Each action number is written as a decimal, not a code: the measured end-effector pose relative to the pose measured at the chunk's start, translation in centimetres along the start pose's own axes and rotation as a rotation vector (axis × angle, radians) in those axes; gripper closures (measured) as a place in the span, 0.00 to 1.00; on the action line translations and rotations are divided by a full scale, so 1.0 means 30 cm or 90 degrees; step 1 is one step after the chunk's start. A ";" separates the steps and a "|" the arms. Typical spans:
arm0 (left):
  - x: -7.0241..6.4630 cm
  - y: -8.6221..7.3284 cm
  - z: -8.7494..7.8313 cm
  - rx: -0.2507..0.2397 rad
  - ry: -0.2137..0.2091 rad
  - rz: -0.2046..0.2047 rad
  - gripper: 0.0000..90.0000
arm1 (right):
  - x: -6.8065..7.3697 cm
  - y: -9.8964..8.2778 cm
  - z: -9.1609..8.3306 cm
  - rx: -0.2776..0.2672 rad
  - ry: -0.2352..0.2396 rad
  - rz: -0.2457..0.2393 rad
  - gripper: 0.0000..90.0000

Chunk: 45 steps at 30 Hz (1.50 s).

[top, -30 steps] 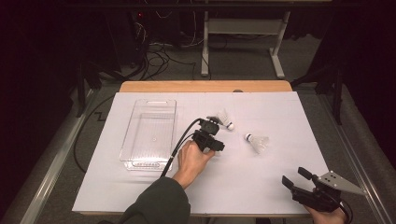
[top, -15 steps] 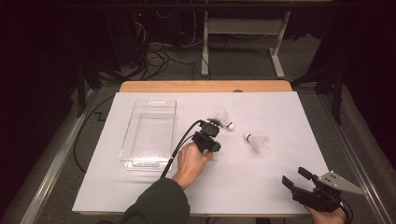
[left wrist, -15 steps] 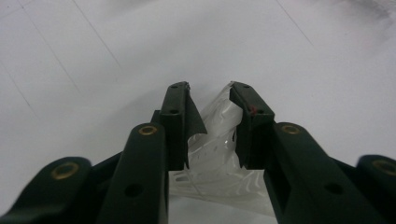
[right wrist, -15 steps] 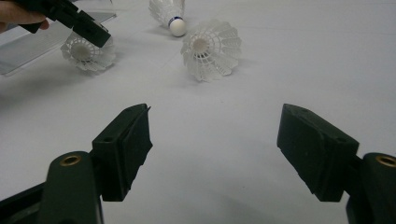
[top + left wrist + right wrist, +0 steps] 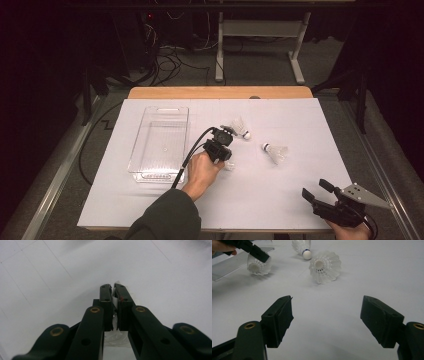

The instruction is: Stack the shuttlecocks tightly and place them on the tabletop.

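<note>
In the high view, a table covered in white is seen, with a clear plastic tray lying on its left half. The left gripper is held by a hand near the middle of the table, just right of the tray, with its cable curving back over the wrist. A white shuttlecock is seen at the tip of this gripper, low against the table surface. A second shuttlecock lies just beyond the gripper, and a third shuttlecock lies to the right, apart from the other two. The right gripper is held near the front right corner of the table, well apart from the shuttlecocks, with a grey plate on top of it.

In the left gripper view, the two black jaws are seen pressed nearly together, with a piece of the white shuttlecock pinched between them. The white table surface lies beyond.

In the right gripper view, the jaws are seen spread wide with nothing between them. Farther off, the third shuttlecock lies on its side with its open skirt facing the camera. The second shuttlecock is seen behind it, its cork end toward the camera. At upper left, the pinched shuttlecock is held by its skirt rim at the tip of the left gripper, beside the edge of the tray. Whether it touches the table cannot be told.
</note>
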State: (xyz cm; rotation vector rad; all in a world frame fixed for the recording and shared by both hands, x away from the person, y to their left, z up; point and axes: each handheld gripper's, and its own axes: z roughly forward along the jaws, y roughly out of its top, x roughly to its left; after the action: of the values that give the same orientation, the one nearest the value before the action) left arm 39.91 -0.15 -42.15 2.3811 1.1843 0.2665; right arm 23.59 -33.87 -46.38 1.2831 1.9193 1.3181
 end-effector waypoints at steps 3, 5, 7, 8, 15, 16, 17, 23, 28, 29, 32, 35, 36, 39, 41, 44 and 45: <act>0.001 -0.002 0.000 0.004 0.000 0.014 0.97 | -0.001 0.000 0.000 0.000 0.000 0.001 0.29; 0.004 -0.002 -0.001 0.004 0.002 0.016 0.97 | -0.001 0.000 0.001 -0.001 0.002 0.000 0.29; 0.010 -0.003 -0.004 0.006 0.009 0.020 0.98 | -0.001 0.000 0.001 0.000 0.003 -0.001 0.29; 0.013 -0.004 -0.006 0.005 0.012 0.021 0.98 | 0.000 0.000 0.001 0.000 0.003 0.000 0.29; 0.045 -0.007 -0.029 -0.004 0.019 0.030 0.98 | 0.000 0.000 0.002 0.000 0.002 0.000 0.29; 0.047 -0.007 -0.031 -0.004 0.023 0.033 0.98 | 0.000 0.000 0.002 0.000 0.002 0.000 0.29; 0.056 -0.005 -0.042 0.009 0.025 0.047 0.98 | -0.001 0.000 0.001 0.000 0.002 0.001 0.29; 0.086 0.004 -0.060 0.000 0.039 0.054 0.98 | -0.001 0.000 0.002 0.000 0.001 0.000 0.29; 0.123 0.007 -0.054 0.000 0.050 0.057 0.98 | -0.001 0.000 0.002 0.000 0.001 0.000 0.29; 0.129 0.008 -0.055 -0.002 0.051 0.054 0.98 | -0.001 0.000 0.002 0.000 0.001 0.000 0.29; 0.148 0.012 -0.058 -0.009 0.051 0.047 0.98 | -0.001 0.000 0.004 0.002 0.000 0.000 0.29; 0.160 0.019 -0.052 -0.006 0.054 0.046 0.98 | -0.001 0.000 0.004 0.002 0.000 0.001 0.29; 0.160 0.025 -0.051 -0.006 0.058 0.050 0.98 | -0.001 0.000 0.004 0.002 0.000 0.001 0.29; 0.157 0.046 -0.059 -0.018 0.057 0.054 0.98 | -0.001 0.000 0.004 0.002 0.000 0.002 0.29; 0.151 0.063 -0.056 -0.014 0.064 0.065 0.98 | -0.002 0.000 0.004 0.003 -0.001 0.003 0.29; 0.148 0.082 -0.054 -0.020 0.068 0.076 0.98 | -0.002 -0.001 0.004 0.002 0.000 0.002 0.29; 0.148 0.086 -0.050 -0.018 0.068 0.078 0.98 | -0.002 -0.001 0.003 0.002 0.000 0.002 0.29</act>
State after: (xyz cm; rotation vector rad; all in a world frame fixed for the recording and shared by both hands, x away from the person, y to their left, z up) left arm 43.86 2.49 -39.74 2.4438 1.0747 0.4529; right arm 23.69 -33.89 -46.44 1.2879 1.9205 1.3183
